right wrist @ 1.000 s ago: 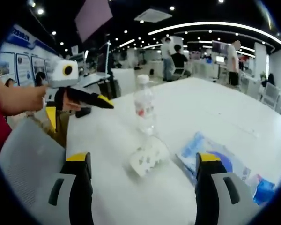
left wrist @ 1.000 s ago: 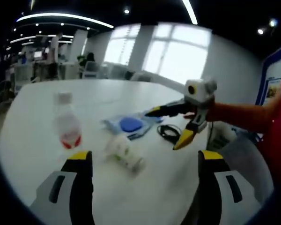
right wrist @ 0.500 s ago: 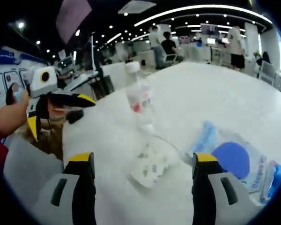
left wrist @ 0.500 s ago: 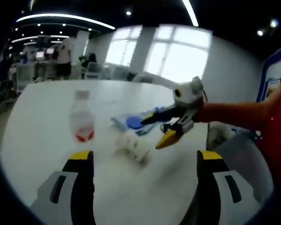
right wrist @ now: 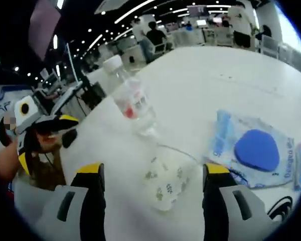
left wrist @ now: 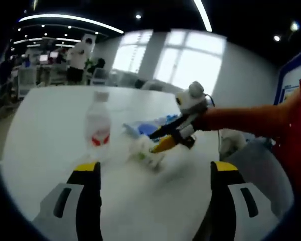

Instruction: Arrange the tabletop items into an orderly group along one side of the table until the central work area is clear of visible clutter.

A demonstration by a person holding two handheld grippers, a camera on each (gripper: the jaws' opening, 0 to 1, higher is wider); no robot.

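Looking along the left gripper (left wrist: 154,188), I am seeing its two yellow-tipped jaws standing wide apart over the white table (left wrist: 45,125), gripping nothing and touching nothing. Beyond the left jaw a clear water bottle (left wrist: 98,129) with a red label is standing upright. To its right a small white packet with green print (left wrist: 144,152) is lying on the tabletop, blurred. Behind it the blue-and-white pouch (left wrist: 151,127) is lying flat. The right gripper (left wrist: 160,141) is reaching in from the right side of this view, held by a person's orange sleeve (left wrist: 241,119); its jaws are spread, the yellow lower tip sitting just beside the packet. I cannot tell whether that tip is touching it.

Looking along the right gripper (right wrist: 153,187), I am seeing the left gripper (right wrist: 52,131) at the far left edge of the table (right wrist: 215,75), jaws parted. The water bottle (right wrist: 130,103) is leaning in this tilted view. The packet (right wrist: 168,178) is lying between this gripper's own jaws, which are spread wide on either side of it and not closed on it. The pouch (right wrist: 256,148), with its round blue patch, is lying to the right, near the right jaw.
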